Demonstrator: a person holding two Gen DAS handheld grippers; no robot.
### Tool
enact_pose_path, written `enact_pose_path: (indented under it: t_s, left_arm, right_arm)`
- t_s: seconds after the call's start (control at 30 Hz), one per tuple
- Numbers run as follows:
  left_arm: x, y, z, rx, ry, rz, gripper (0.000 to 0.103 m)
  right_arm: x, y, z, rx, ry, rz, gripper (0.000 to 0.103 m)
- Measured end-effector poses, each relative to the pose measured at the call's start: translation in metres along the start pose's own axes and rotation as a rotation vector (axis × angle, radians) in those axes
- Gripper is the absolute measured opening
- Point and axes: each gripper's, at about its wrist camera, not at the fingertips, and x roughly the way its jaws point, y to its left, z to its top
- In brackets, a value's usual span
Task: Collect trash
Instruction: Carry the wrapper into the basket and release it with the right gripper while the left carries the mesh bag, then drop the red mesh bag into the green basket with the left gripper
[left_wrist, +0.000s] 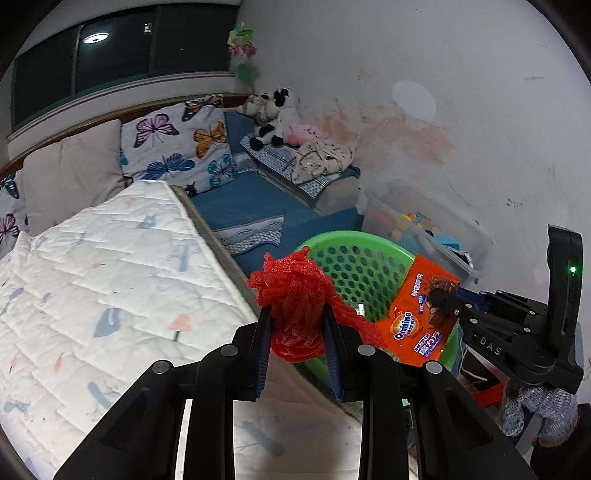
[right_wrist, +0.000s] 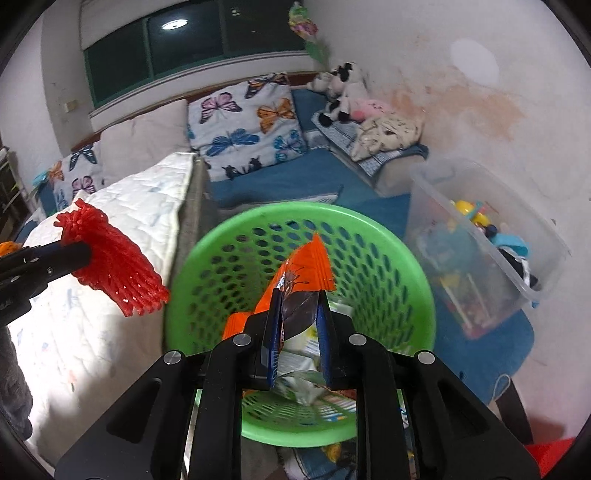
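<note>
Trash in both claws: the left gripper (left_wrist: 297, 325) pinches a soft, springy red foam net (left_wrist: 295, 295) beside the green perforated plastic basket (right_wrist: 388, 236), while the right gripper (right_wrist: 297, 317) clamps a light, crinkly, slippery orange foil wrapper (right_wrist: 306, 266) by its edge above that basket.

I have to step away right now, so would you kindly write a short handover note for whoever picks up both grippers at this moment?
Left gripper: shut on the red foam net, over the edge of the quilted bed, just left of the green basket.
Right gripper: shut on the orange Ovaltine wrapper, held over the basket's opening.
Done: both pieces are picked up; some wrappers already lie inside the basket.
Left: release the Ovaltine wrapper into the basket, then bring the net over the rim and drop it in too.
</note>
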Motion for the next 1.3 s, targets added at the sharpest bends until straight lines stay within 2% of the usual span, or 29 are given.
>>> enact_pose_path:
  t_s: [0.43,0.53,0.67,0.73,0.8,0.87,0.97,1.3]
  left_arm:
    - [0.027,-0.026,-0.002,0.031,0.050,-0.022,0.026]
    - [0.032,-0.030,-0.003,0.033,0.060,-0.025,0.027]
    - [0.040,-0.034,-0.004,0.040,0.074,-0.031,0.028]
    - [0.041,-0.035,-0.006,0.041,0.077,-0.031,0.028]
    - [0.042,-0.036,-0.006,0.043,0.081,-0.032,0.028]
    - [0.043,-0.037,-0.007,0.043,0.083,-0.034,0.029]
    - [0.046,-0.039,-0.008,0.044,0.090,-0.034,0.030]
    - [0.052,-0.043,-0.013,0.038,0.110,-0.038,0.031]
  right_arm:
    - [0.001,-0.022,-0.009,0.044,0.012,-0.023,0.021]
    - [0.001,-0.025,-0.009,0.055,0.014,-0.019,0.027]
    - [-0.002,-0.029,-0.011,0.063,0.006,-0.023,0.046]
    - [-0.003,-0.030,-0.011,0.066,0.002,-0.024,0.046]
    - [-0.003,-0.032,-0.011,0.073,0.003,-0.017,0.052]
    - [-0.006,-0.033,-0.011,0.075,-0.005,-0.020,0.062]
    - [-0.009,-0.033,-0.012,0.078,-0.014,-0.016,0.071]
    - [-0.018,-0.037,-0.015,0.091,-0.047,-0.019,0.089]
